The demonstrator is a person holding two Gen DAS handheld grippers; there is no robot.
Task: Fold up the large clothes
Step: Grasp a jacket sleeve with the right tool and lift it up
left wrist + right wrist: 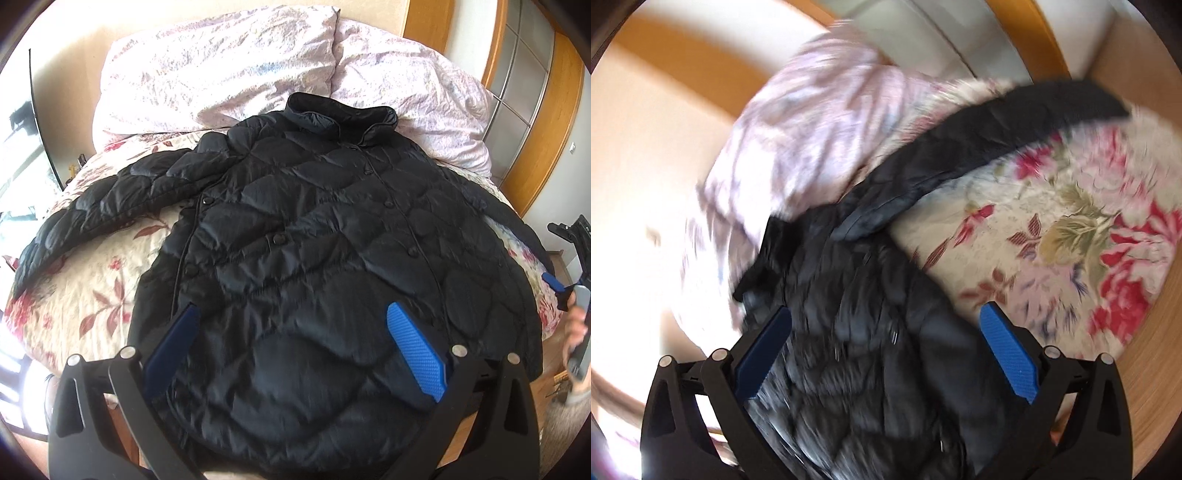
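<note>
1. Two grippers, both with fingers spread wide and holding nothing: your left gripper (291,328) and right gripper (886,332) hover over the black quilted jacket (314,229), spread on the floral bedspread (92,291).
2. Pinch one sleeve (110,199) near its cuff, then fold it across.

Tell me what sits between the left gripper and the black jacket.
Nothing visible does. The left gripper is open right over the black jacket, which lies spread flat on the floral bedspread; only air shows between the blue pads and the fabric.
</note>
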